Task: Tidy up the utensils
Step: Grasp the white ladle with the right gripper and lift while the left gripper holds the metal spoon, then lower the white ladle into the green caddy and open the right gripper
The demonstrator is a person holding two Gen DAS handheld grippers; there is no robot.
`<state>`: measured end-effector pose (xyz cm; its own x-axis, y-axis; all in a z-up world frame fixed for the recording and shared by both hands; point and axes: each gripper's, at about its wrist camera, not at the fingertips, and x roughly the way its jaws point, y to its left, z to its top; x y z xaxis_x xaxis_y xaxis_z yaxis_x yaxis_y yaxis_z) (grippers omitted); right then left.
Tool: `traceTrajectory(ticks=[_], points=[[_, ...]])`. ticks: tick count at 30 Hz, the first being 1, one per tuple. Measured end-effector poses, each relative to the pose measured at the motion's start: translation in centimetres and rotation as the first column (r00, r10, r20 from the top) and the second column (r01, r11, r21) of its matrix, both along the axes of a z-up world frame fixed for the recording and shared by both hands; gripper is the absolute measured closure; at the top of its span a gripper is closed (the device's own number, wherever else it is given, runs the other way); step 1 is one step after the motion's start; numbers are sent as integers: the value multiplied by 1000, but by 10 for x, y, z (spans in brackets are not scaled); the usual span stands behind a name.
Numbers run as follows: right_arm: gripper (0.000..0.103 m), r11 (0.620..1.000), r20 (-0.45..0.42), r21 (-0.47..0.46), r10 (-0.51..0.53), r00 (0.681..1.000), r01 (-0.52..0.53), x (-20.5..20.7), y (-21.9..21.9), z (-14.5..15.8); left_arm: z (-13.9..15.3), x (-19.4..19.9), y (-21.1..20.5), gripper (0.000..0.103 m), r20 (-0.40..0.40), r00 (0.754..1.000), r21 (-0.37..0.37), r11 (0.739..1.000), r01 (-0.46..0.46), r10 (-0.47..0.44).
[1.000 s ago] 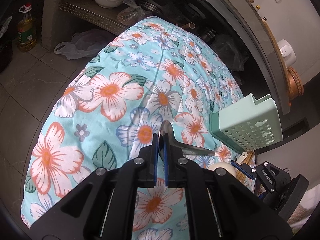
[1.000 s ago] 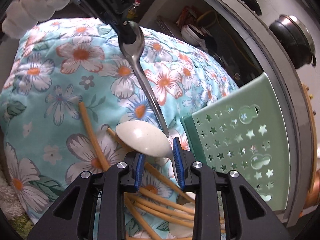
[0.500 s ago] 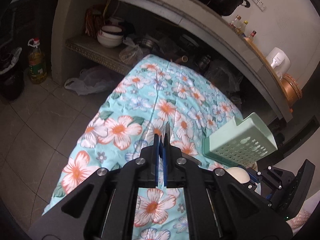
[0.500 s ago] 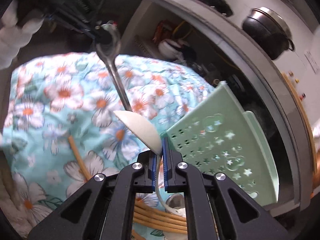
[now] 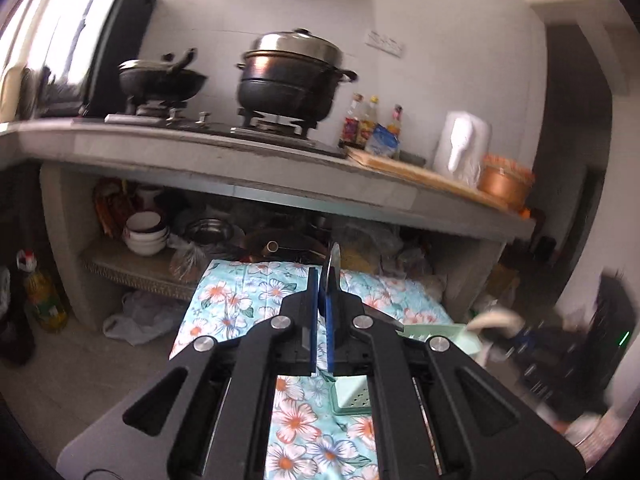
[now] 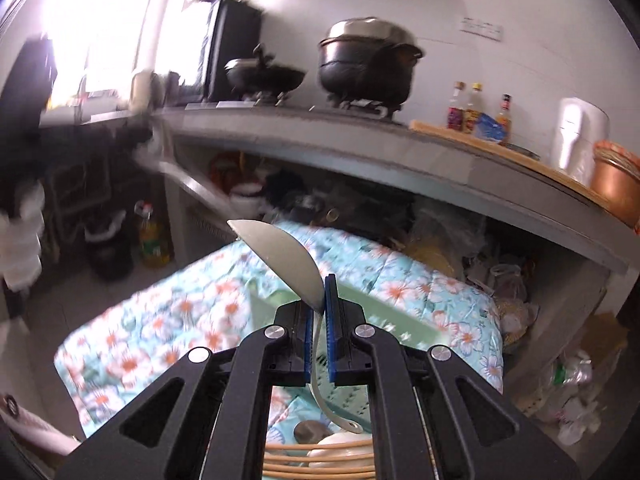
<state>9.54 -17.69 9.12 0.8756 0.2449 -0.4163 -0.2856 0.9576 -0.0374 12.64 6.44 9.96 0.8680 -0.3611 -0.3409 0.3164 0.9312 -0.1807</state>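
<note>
Grippers are both up in the air, over the flowered cloth (image 5: 224, 308). That cloth is the thing to find everything else by.

The left gripper (image 5: 319, 312) has its two blue pads squeezed tight on a metal spoon (image 5: 333, 268). The spoon stands on its edge between the pads, and its thin top pokes up above the far end of the cloth.

The right gripper (image 6: 319, 320) is squeezed tight too. It holds a white spoon (image 6: 286, 258) by the neck. The white bowl of that spoon points up and to the left, above the middle of the cloth. Its handle hangs down between the fingers.

A green basket (image 6: 384, 332) with little holes lies on the cloth, right under the right gripper. In the left view the same basket (image 5: 352, 396) sits on the right side of the cloth.

Yellow chopsticks (image 6: 320, 464) lie in a bunch on the near end of the cloth. More white spoons (image 6: 340, 446) rest on top of them.

Behind the cloth is a long grey counter (image 5: 248, 160). On it sit a big black pot (image 5: 292, 80) and a black wok (image 5: 160, 80). Small bottles (image 5: 370, 124) stand next to the pot, but their labels are too blurry to read. An oil bottle (image 5: 42, 300) stands on the floor to the left of the cloth. Its label cannot be read either.
</note>
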Motion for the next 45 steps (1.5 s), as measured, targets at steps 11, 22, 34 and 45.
traceTrajectory(ticks=[11,22,34,45], points=[[98,943,64,334,-11,998,-11,42,-83,49,-15,40,-76,101,-45,999,308,951,17,-3],[97,902,-103,431,20,994,26,94,-93,-19,-55,72,-81,101,-173,985,338,939,61,-1],[96,891,-238,448,42,970,71,100,-94,-91,-84,78,-93,97,-226,972,294,947,130,-63],[57,910,-188,411,22,982,59,71,-91,-71,-76,68,-84,59,-210,973,163,978,127,-91]])
